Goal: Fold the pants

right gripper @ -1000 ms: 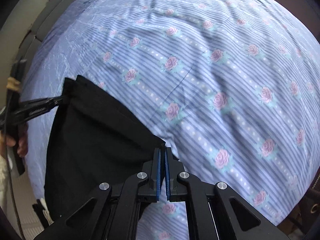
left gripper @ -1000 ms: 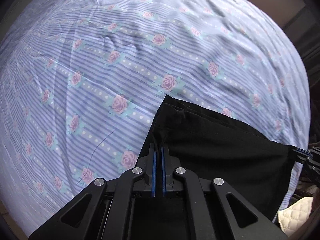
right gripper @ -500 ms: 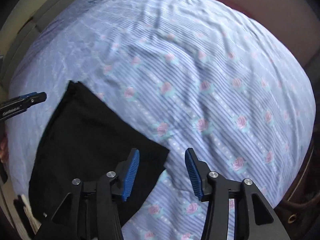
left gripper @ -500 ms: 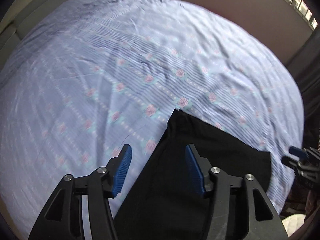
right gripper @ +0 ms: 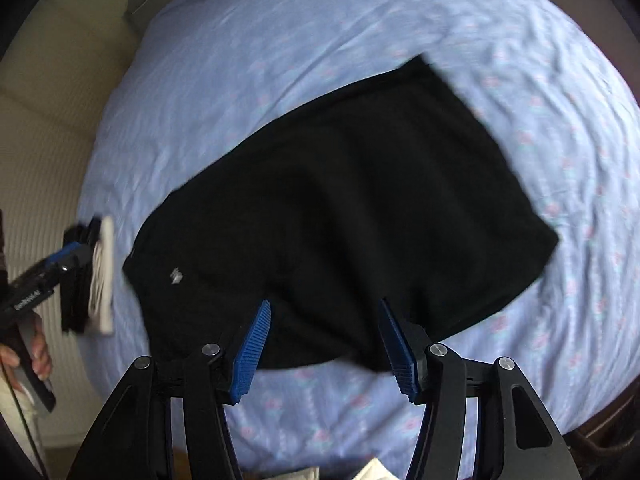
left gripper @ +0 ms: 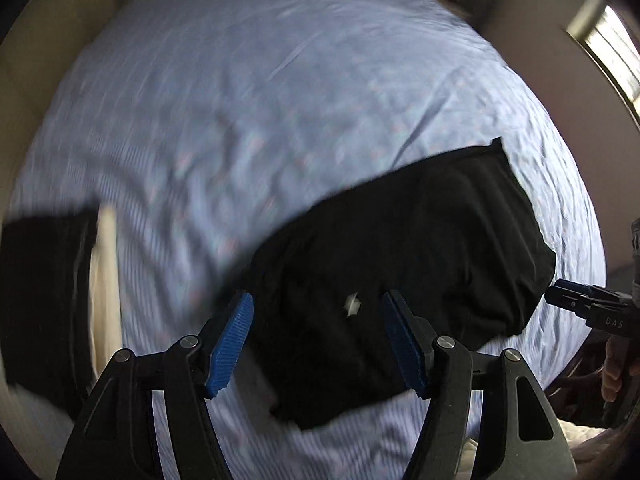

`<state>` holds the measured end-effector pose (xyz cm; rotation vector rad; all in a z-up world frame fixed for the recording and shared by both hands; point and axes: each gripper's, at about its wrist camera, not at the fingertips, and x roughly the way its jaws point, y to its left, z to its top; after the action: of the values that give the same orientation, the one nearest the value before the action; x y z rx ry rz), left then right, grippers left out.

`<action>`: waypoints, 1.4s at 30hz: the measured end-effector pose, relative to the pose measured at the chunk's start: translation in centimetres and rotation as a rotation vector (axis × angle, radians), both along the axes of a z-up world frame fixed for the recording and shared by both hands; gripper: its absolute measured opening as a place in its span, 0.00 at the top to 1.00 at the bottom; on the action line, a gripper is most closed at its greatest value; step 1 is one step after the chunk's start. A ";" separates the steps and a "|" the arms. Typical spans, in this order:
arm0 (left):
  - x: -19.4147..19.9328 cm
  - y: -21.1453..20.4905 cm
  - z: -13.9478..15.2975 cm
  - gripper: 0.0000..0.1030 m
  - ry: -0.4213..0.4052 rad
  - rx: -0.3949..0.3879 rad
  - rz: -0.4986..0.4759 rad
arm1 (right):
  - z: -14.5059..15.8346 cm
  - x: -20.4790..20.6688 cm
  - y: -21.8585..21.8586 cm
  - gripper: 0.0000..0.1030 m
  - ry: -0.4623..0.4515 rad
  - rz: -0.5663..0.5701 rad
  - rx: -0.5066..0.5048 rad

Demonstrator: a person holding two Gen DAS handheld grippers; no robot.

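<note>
Pants [right gripper: 352, 200], black and folded into a rough rectangle, lie flat on the blue striped, rose-printed bedsheet [right gripper: 540, 80], with a small white logo [right gripper: 175, 275] showing near the left end in the right wrist view. The right gripper [right gripper: 324, 352] hangs above the near edge of the cloth, its blue-padded jaws opening and nothing pinched between them. The left gripper [left gripper: 316, 344] likewise hovers over the pants [left gripper: 400, 264], jaws opening, pads clear of the fabric. At the sheet's left edge a stack of folded dark and cream garments [left gripper: 60, 300] lies apart from the pants. Both views are blurred, so finer folds cannot be made out.
</note>
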<state>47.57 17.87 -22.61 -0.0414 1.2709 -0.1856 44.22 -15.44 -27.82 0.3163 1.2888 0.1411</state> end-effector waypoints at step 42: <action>-0.3 7.6 -8.3 0.82 0.085 -0.278 0.027 | -1.4 -6.2 13.0 0.45 0.142 0.198 -0.118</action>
<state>47.26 25.48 -30.91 -0.3079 1.3208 -0.3393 38.07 -2.43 -29.23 0.0983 1.4621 0.2119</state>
